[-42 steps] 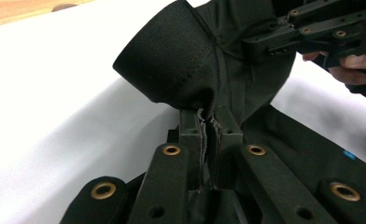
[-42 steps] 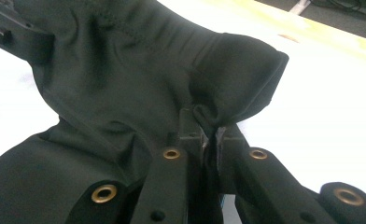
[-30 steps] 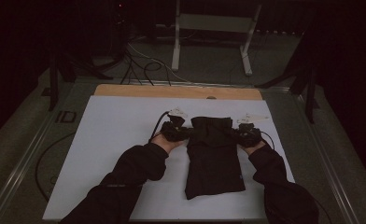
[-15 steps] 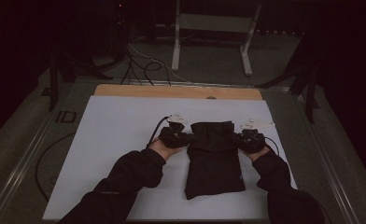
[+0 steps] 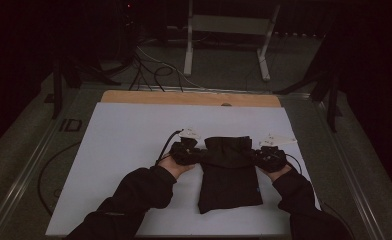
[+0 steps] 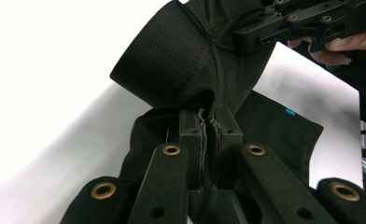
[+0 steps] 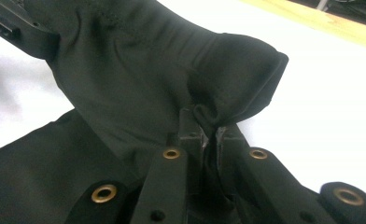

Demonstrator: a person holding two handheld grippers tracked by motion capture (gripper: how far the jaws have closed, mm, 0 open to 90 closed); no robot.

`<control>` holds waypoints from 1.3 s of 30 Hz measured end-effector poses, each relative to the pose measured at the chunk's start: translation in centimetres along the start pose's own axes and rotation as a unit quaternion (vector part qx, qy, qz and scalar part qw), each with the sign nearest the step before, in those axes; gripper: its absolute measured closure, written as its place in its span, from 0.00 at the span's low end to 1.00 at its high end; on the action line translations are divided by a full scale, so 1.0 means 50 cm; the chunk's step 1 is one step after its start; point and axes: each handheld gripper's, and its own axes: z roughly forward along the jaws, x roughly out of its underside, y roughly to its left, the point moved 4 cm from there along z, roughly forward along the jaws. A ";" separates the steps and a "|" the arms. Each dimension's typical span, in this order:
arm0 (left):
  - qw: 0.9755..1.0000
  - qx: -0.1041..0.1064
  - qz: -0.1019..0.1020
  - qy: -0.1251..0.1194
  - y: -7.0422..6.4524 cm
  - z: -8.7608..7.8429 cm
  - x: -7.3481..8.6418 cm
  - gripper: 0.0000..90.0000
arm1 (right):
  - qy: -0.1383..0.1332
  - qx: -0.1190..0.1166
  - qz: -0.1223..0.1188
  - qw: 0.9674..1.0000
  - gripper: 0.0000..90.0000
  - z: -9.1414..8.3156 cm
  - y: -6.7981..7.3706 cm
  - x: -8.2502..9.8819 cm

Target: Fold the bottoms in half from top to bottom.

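Nearest the camera in the high view, two dark sleeves rise from the bottom edge; they blend into the gloom and their outlines are hard to follow. Just beyond them, one black garment (image 5: 230, 172) lies on the white table cover (image 5: 124, 150), its near part flat, its far edge lifted between the two grippers. What kind of garment it is cannot be told, as it is folded and very dark; a small blue tag shows at its right edge.

The left gripper (image 5: 186, 152) is clamped on the garment's far-left corner; in the left gripper view its jaws pinch a bunched fold of ribbed hem, with the other gripper visible farther off. The right gripper (image 5: 269, 157) is clamped on the far-right corner, its jaws likewise pressed together on a gathered fold.

Behind the white cover runs one bare wooden strip (image 5: 184, 97) of table. Farther off, the room is dim: loose cables (image 5: 149, 70) on the floor and one pale metal stand (image 5: 229, 35) with two legs, its top cut off by the frame.
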 end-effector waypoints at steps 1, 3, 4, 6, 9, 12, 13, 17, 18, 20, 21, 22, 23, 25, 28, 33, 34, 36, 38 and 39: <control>1.000 0.000 0.001 0.001 -0.001 0.000 0.001 0.96 | -0.002 -0.001 0.002 1.000 0.95 0.000 0.003 0.002; 1.000 0.001 0.003 0.004 -0.006 0.002 0.007 0.96 | 0.002 -0.001 0.000 1.000 0.95 -0.001 0.004 0.007; 1.000 0.002 0.003 0.006 -0.008 0.002 0.009 0.96 | 0.002 -0.004 0.001 1.000 0.95 -0.001 0.004 0.009; 1.000 0.003 0.002 0.005 -0.012 0.003 0.013 0.96 | 0.005 -0.004 0.003 1.000 0.95 -0.002 0.005 0.012; 1.000 0.004 0.004 0.008 -0.017 0.004 0.018 0.96 | 0.004 -0.004 -0.001 1.000 0.95 -0.004 0.009 0.016; 1.000 0.004 0.005 0.011 -0.022 0.004 0.020 0.96 | 0.004 -0.007 0.001 1.000 0.95 -0.006 0.012 0.020; 1.000 0.005 0.007 0.013 -0.024 0.003 0.022 0.96 | 0.006 -0.006 0.000 1.000 0.95 -0.007 0.013 0.021; 1.000 0.006 0.008 0.016 -0.031 0.004 0.027 0.96 | 0.013 -0.013 -0.001 1.000 0.95 -0.010 0.015 0.029; 1.000 0.007 0.008 0.019 -0.033 0.004 0.029 0.96 | 0.018 -0.015 -0.004 1.000 0.95 -0.012 0.016 0.032; 1.000 0.009 0.003 0.021 -0.036 0.005 0.034 0.96 | 0.021 -0.016 -0.004 1.000 0.95 -0.013 0.019 0.038; 1.000 0.009 0.003 0.021 -0.036 0.005 0.034 0.96 | 0.021 -0.016 -0.004 1.000 0.95 -0.013 0.019 0.038; 1.000 0.011 0.005 0.026 -0.041 0.007 0.042 0.96 | 0.022 -0.019 -0.001 1.000 0.95 -0.015 0.022 0.044; 0.999 0.012 0.004 0.029 -0.044 0.009 0.045 0.96 | 0.022 -0.020 -0.001 1.000 0.95 -0.015 0.022 0.047; 0.999 0.014 0.004 0.031 -0.046 0.010 0.048 0.96 | 0.024 -0.021 0.003 0.999 0.94 -0.014 0.023 0.053; 0.999 0.011 0.009 0.035 -0.050 0.012 0.055 0.96 | 0.025 -0.022 0.005 0.999 0.94 -0.013 0.026 0.058; 0.999 0.002 0.008 0.040 -0.039 0.013 0.066 0.96 | 0.029 -0.024 0.005 0.999 0.94 -0.016 0.034 0.067; 0.999 0.001 0.007 0.042 -0.037 0.014 0.068 0.96 | 0.030 -0.023 0.006 0.999 0.94 -0.015 0.035 0.069; 0.999 0.001 0.004 0.045 -0.033 0.016 0.072 0.96 | 0.034 -0.026 0.009 0.999 0.94 -0.013 0.037 0.074; 0.999 0.003 0.002 0.052 -0.031 0.017 0.077 0.96 | 0.035 -0.030 0.015 0.999 0.94 -0.011 0.040 0.080; 0.998 0.002 0.003 0.056 -0.031 0.018 0.081 0.96 | 0.034 -0.031 0.013 0.999 0.94 -0.011 0.040 0.083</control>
